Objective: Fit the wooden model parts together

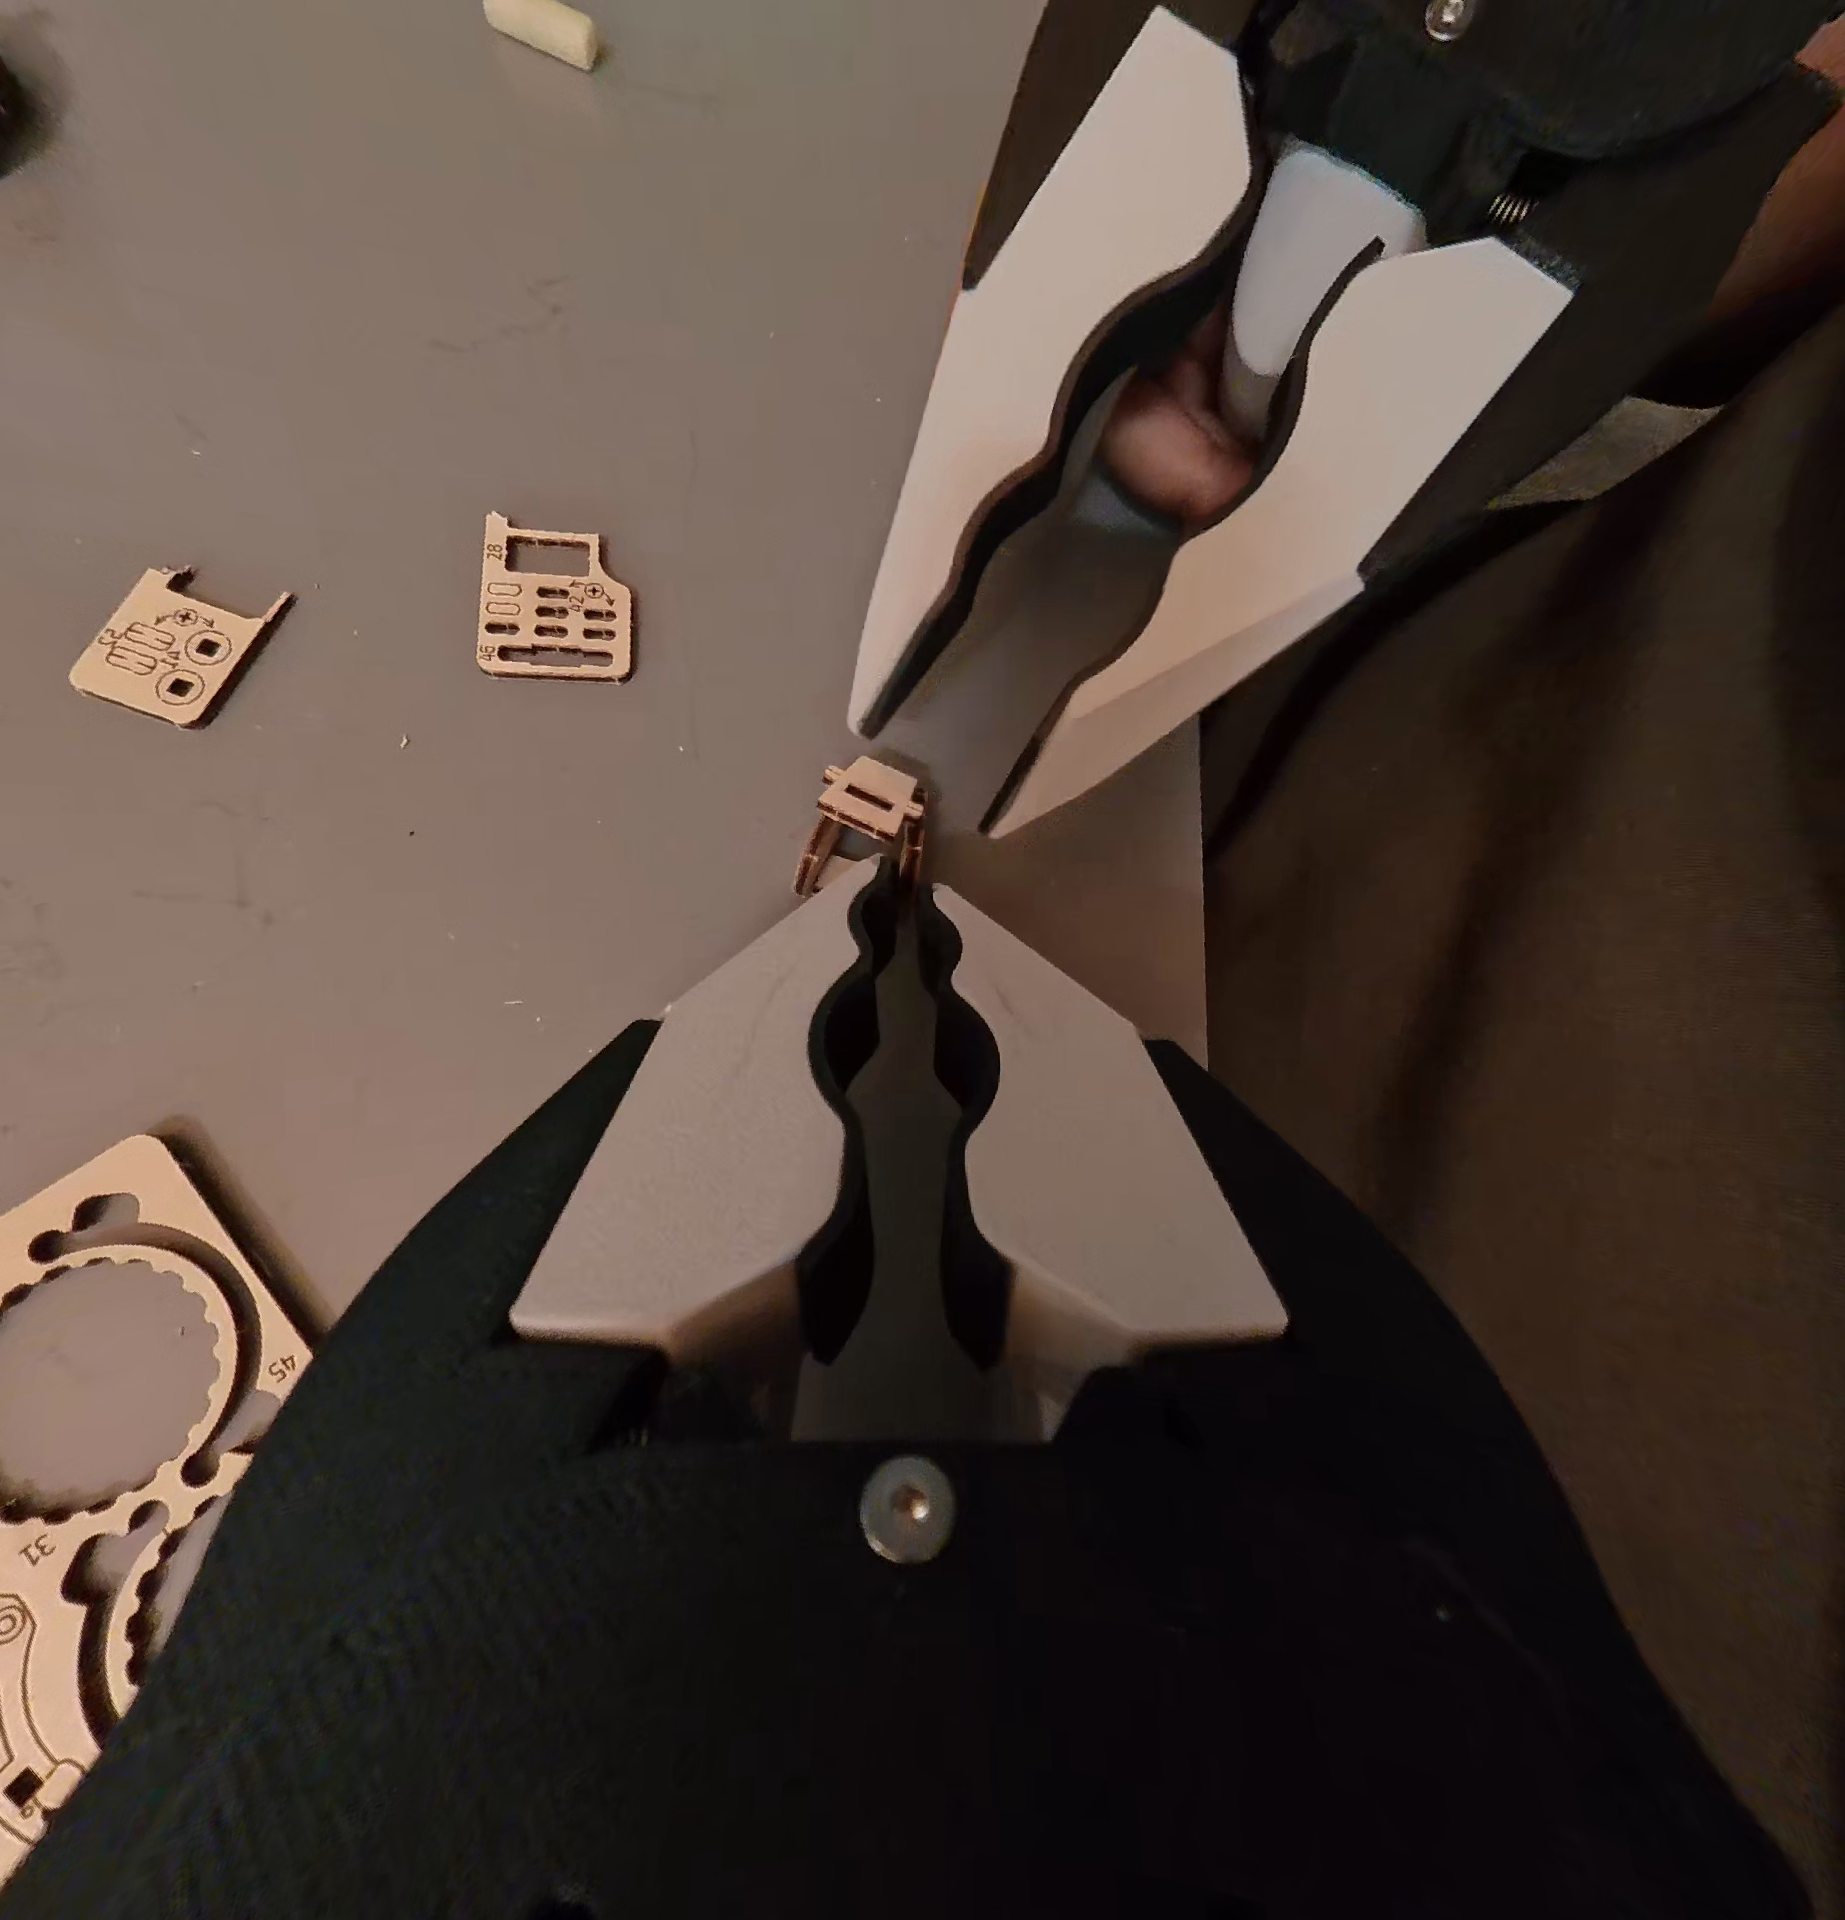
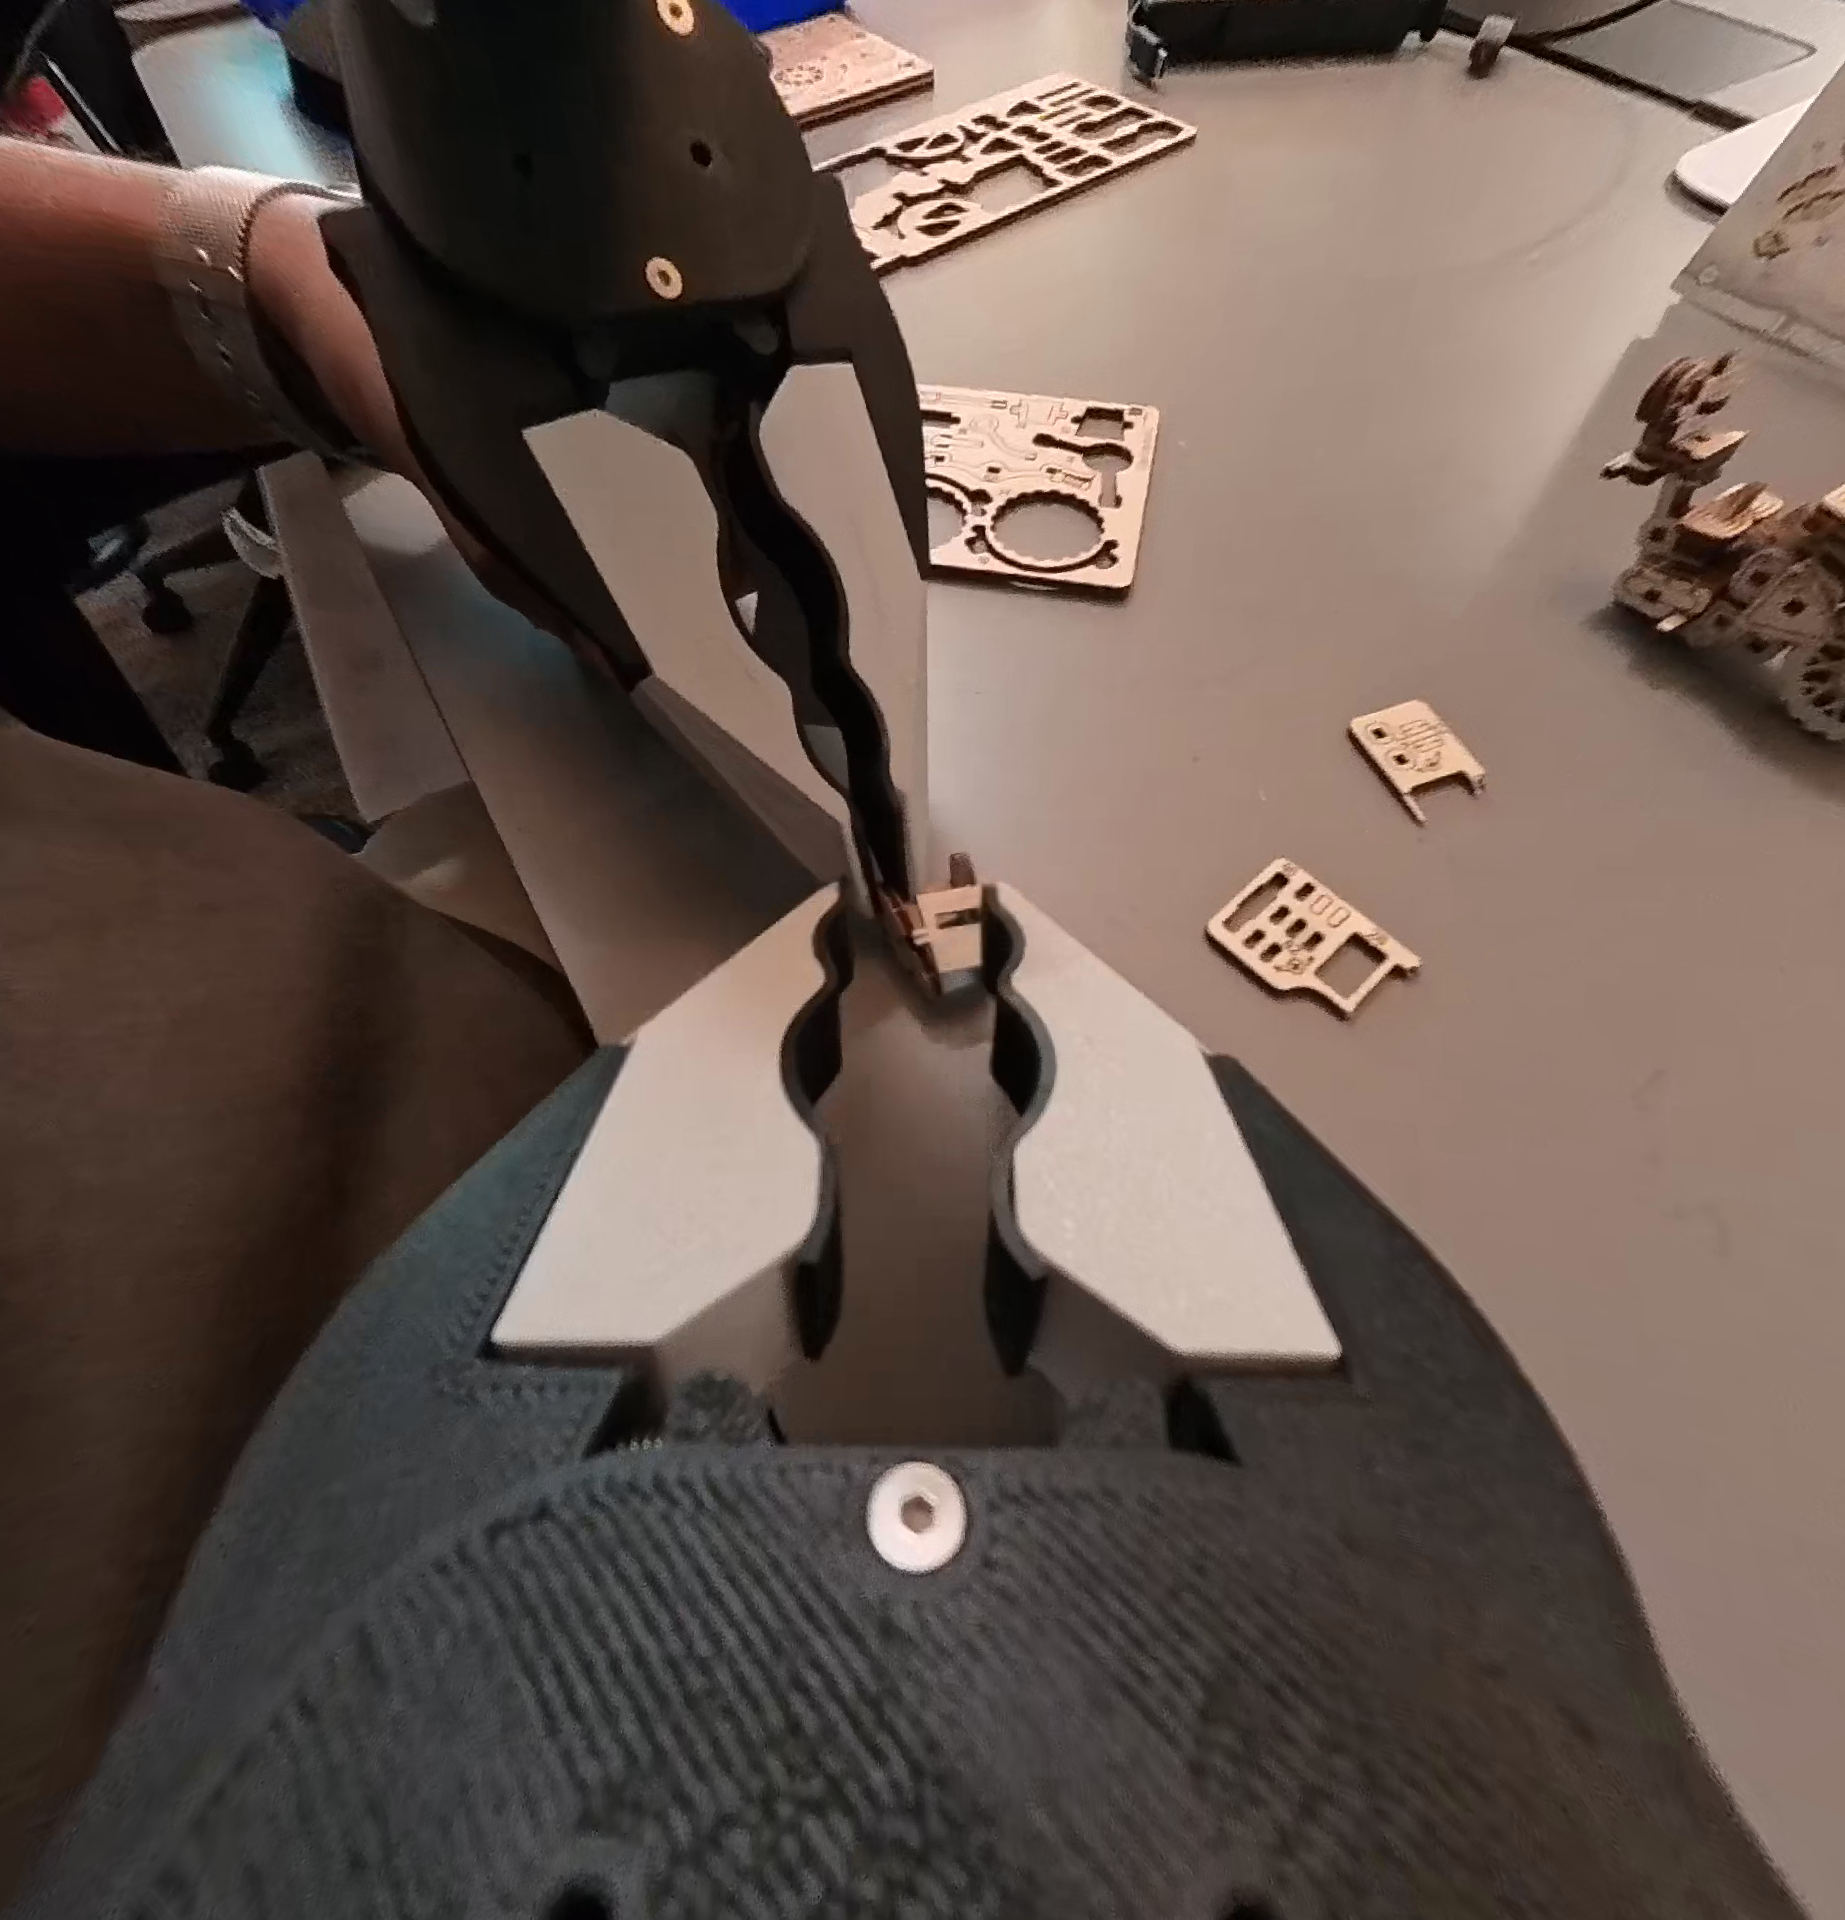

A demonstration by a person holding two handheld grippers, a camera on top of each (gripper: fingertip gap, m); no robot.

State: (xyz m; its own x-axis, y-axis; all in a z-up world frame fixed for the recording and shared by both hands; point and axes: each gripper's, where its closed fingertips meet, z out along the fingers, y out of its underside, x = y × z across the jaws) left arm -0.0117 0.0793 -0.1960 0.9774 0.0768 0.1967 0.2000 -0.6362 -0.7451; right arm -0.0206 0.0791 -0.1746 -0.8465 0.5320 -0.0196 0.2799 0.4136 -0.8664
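My left gripper (image 1: 894,894) is shut on one side plate of a small wooden sub-assembly (image 1: 864,816) and holds it just above the grey table (image 1: 482,312) near its edge. My right gripper (image 1: 933,774) comes in from the upper right, jaws open, tips just beyond the assembly. In the right wrist view the assembly (image 2: 949,920) sits between the open tips of my right gripper (image 2: 918,904), close against the right fingertip (image 2: 1001,914). The left gripper (image 2: 887,883) reaches down from above and pinches the assembly's left side.
Two small flat wooden parts (image 1: 180,649) (image 1: 554,603) lie on the table, also in the right wrist view (image 2: 1417,753) (image 2: 1307,935). Punched-out wooden sheets (image 1: 87,1403) (image 2: 1043,488) (image 2: 1011,156) lie nearby. A partly built wooden model (image 2: 1770,582) stands far right. The table edge (image 1: 1198,935) is close. My two grippers' fingertips are within a few centimetres of each other.
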